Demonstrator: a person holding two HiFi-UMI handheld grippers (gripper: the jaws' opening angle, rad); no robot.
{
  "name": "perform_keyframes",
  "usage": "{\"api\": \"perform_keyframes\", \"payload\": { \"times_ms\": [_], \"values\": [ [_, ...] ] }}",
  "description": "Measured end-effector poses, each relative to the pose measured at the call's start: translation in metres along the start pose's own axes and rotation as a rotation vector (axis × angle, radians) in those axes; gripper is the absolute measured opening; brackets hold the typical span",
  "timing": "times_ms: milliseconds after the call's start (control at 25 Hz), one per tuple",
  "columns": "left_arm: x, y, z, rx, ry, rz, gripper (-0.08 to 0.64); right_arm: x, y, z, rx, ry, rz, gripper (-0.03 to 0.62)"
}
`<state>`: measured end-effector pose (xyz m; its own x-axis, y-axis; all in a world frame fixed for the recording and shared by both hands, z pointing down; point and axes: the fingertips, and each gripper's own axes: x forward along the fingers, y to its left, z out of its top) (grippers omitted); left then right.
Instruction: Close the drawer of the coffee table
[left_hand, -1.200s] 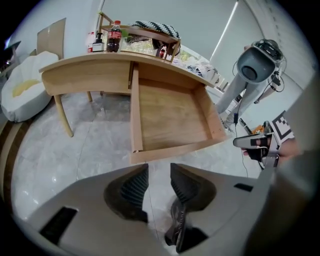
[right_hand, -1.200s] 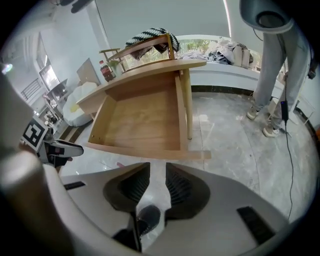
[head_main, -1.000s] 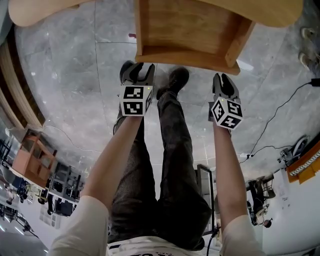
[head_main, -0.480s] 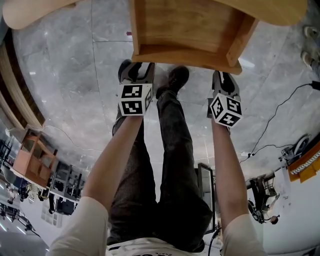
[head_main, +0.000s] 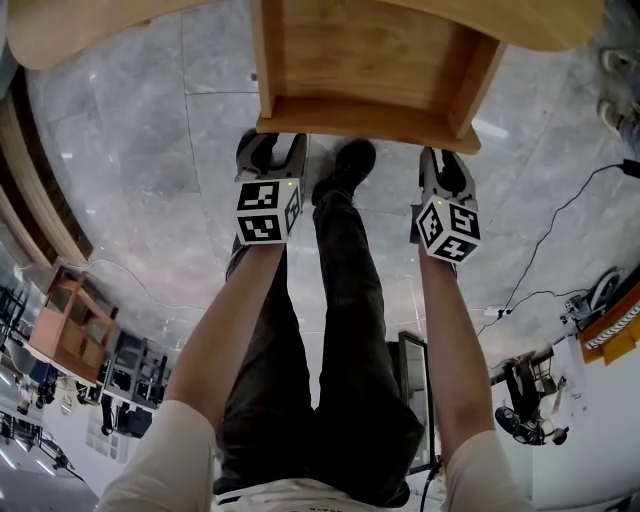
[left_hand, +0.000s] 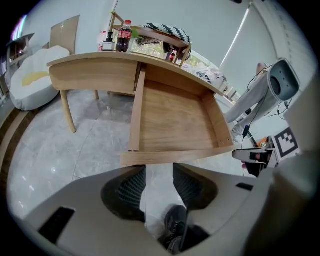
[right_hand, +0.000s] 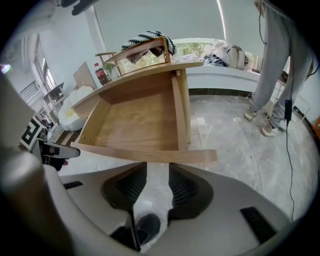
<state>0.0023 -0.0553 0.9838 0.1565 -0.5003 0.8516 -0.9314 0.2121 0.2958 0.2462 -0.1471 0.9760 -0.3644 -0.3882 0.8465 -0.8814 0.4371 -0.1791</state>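
The coffee table's wooden drawer (head_main: 360, 50) stands pulled far out, empty, from under the curved table top (head_main: 60, 30). Its front panel (head_main: 365, 118) faces me. My left gripper (head_main: 272, 150) sits just before the left part of that panel (left_hand: 175, 157), and my right gripper (head_main: 442, 165) before the right part (right_hand: 150, 155). Both grippers' jaws have just been opening. The left gripper (left_hand: 159, 172) and the right gripper (right_hand: 157, 172) are open with only floor and a shoe seen in the gap. Whether the fingertips touch the panel I cannot tell.
My own legs and a dark shoe (head_main: 345, 165) are between the grippers. Bottles (left_hand: 125, 40) and a wooden tray with a striped cloth (left_hand: 160, 32) stand on the table. A person (right_hand: 280, 60) stands at the right, and a cable (head_main: 560, 230) runs over the marble floor.
Both grippers stay at about the same place before the drawer front. The view has shifted slightly, and the drawer is still pulled out.
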Motion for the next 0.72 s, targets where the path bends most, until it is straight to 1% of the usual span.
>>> {"api": "perform_keyframes", "payload": {
  "times_ms": [120,320,520,720],
  "values": [
    [-0.004,0.002,0.010,-0.002,-0.015,0.006,0.183,-0.002,0.004,0.008,-0.008,-0.010,0.000,0.153],
    [-0.011,-0.002,0.028,0.033,-0.041,-0.002,0.183,-0.010,0.004,0.025,-0.036,-0.045,-0.011,0.152],
    [-0.015,-0.001,0.045,0.043,-0.079,0.000,0.181,-0.011,0.005,0.041,-0.065,-0.076,-0.009,0.144],
    [-0.018,-0.005,0.063,0.100,-0.122,0.006,0.181,-0.014,0.005,0.061,-0.093,-0.125,-0.016,0.146]
  ]
}}
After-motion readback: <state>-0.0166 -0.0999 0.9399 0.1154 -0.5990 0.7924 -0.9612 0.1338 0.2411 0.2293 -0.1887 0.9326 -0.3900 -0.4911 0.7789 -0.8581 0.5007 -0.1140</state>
